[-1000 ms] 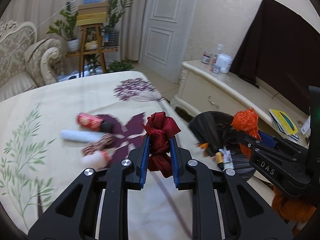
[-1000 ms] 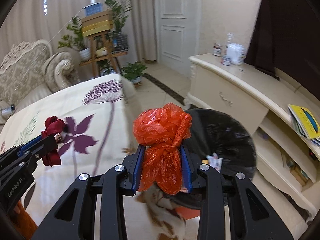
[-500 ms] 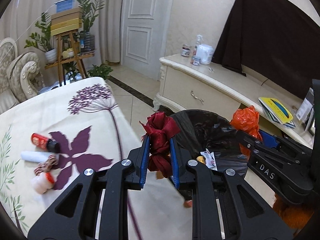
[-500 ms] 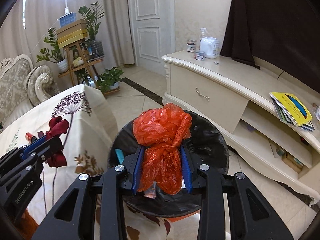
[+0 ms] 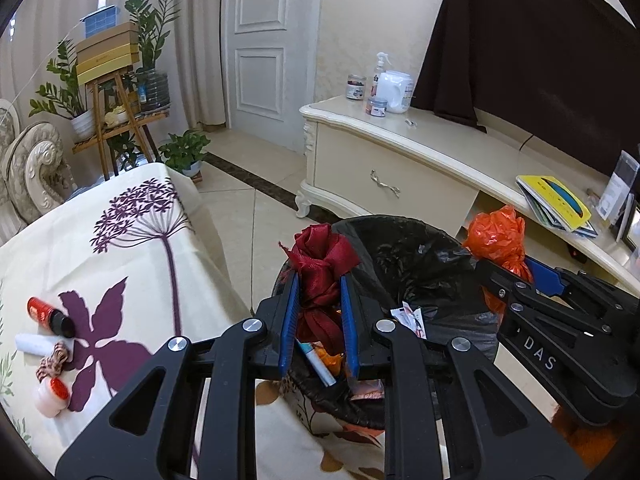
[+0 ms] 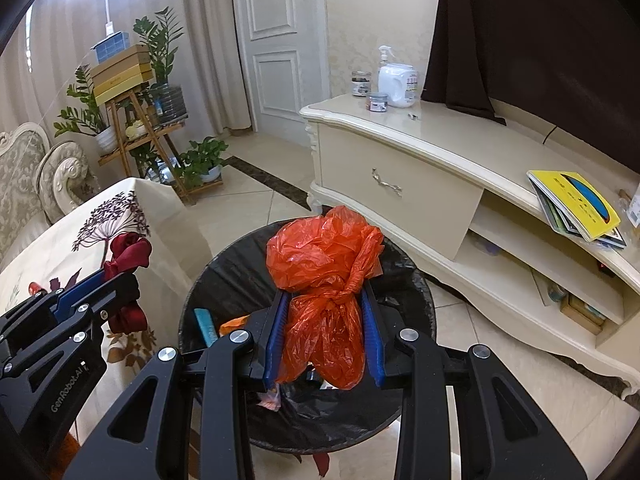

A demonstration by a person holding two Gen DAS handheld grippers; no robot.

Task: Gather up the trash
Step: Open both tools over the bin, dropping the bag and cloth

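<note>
Cream tiles with a dark border strip cover the floor (image 6: 256,204) of a living room, with a white panelled door (image 5: 260,40) at twelve o'clock, a wooden plant stand (image 5: 120,120) stacked with boxes at ten o'clock, and a carved sofa arm (image 5: 32,168) at nine. Along the right wall runs a pale low cabinet (image 6: 400,168) carrying a spray bottle, a white jug and small jars, with a yellow book (image 6: 576,200) lying on its top further along at three o'clock. At the lower left stands a tabletop (image 5: 120,240) under a cream cloth printed with purple flowers; on it, at eight o'clock in the left wrist view, lie a red can (image 5: 42,310), a white roll (image 5: 34,345) and a small red-capped bottle (image 5: 54,394), close together. Just beside the tabletop's corner sits a round trash bin (image 6: 224,268) lined with black plastic, holding a few wrappers and a blue-white tube. The left gripper (image 5: 320,312) pinches a dark red ribbon bundle (image 5: 324,264) between its blue-padded fingers, the bundle's long axis running along the fingers and its knotted head pointing away toward twelve o'clock, above the bin's near rim. The right gripper (image 6: 324,332) pinches a knotted orange plastic bag (image 6: 324,252) over the bin's opening, its long axis likewise along the fingers, the puffed end pointing to twelve o'clock.
</note>
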